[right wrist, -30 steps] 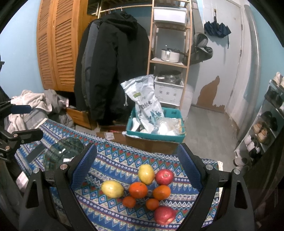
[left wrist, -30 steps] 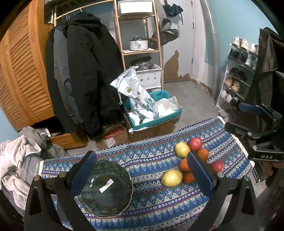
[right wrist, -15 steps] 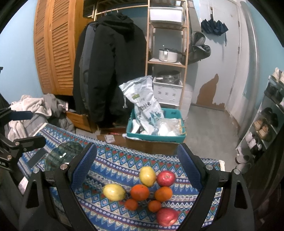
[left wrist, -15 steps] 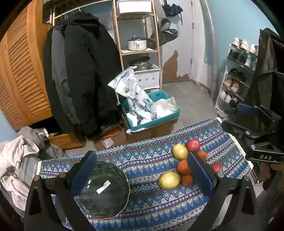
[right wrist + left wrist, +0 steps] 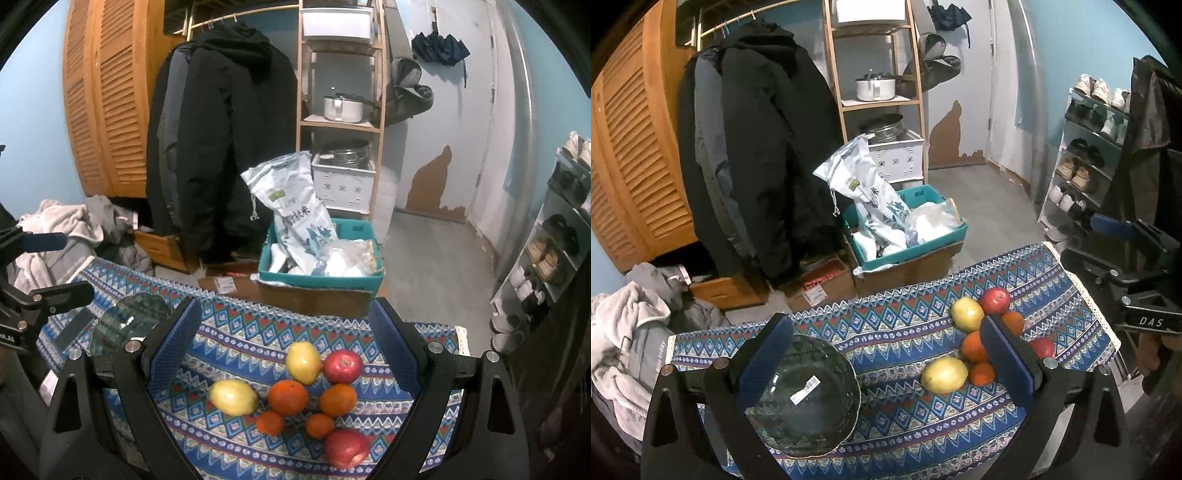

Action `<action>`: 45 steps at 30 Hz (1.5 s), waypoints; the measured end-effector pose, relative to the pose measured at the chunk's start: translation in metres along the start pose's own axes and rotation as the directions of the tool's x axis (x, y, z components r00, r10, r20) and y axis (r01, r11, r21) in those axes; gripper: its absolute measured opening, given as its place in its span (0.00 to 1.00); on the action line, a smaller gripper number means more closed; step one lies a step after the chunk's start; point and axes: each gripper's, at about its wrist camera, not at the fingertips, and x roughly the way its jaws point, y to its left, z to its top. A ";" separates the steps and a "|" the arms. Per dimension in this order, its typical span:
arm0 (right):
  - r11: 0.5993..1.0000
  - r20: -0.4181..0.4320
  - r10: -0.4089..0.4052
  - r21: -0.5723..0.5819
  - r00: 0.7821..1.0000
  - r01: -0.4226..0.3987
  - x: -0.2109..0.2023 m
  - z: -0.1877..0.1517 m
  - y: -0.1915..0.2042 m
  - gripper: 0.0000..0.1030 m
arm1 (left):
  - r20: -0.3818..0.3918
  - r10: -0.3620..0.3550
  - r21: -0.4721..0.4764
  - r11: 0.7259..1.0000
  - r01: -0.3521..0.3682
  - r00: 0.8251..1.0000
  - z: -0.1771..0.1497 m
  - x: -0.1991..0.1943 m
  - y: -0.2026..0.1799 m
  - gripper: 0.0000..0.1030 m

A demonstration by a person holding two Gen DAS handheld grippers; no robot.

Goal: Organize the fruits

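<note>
Glass bowl [image 5: 803, 397] sits empty on the tabletop [image 5: 905, 325] under the wide-open left claw [image 5: 886, 356]. Fruits [image 5: 295, 393] lie to its right, bunched under the wide-open, empty right claw [image 5: 284, 345], which is nearer.

Two fisheye views look forward and slightly down from above a patterned counter [image 5: 905, 424], each framed by its own gripper's blue fingers [image 5: 764, 358]. The left wrist view sits over the glass bowl [image 5: 809, 398], fruit pile [image 5: 975, 343] to its right. The right wrist view hangs over the fruit pile [image 5: 295, 395], bowl far left. Both share the counter, fruit, bowl and the room beyond.
</note>
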 end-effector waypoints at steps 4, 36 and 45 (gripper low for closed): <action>1.000 0.002 0.002 0.005 1.000 -0.002 -0.001 0.000 -0.002 0.88 | -0.004 0.006 0.000 1.000 -0.006 1.000 -0.001 0.003 0.001 0.99; 0.992 -0.211 -0.056 0.095 0.976 0.078 0.044 -0.049 -0.058 0.88 | -0.216 -0.045 -0.015 0.999 0.043 0.975 -0.029 0.095 -0.009 0.99; 0.985 -0.368 -0.057 0.129 0.928 0.112 0.072 -0.092 -0.082 0.87 | -0.328 -0.063 0.043 0.996 0.082 0.943 -0.053 0.131 -0.031 0.99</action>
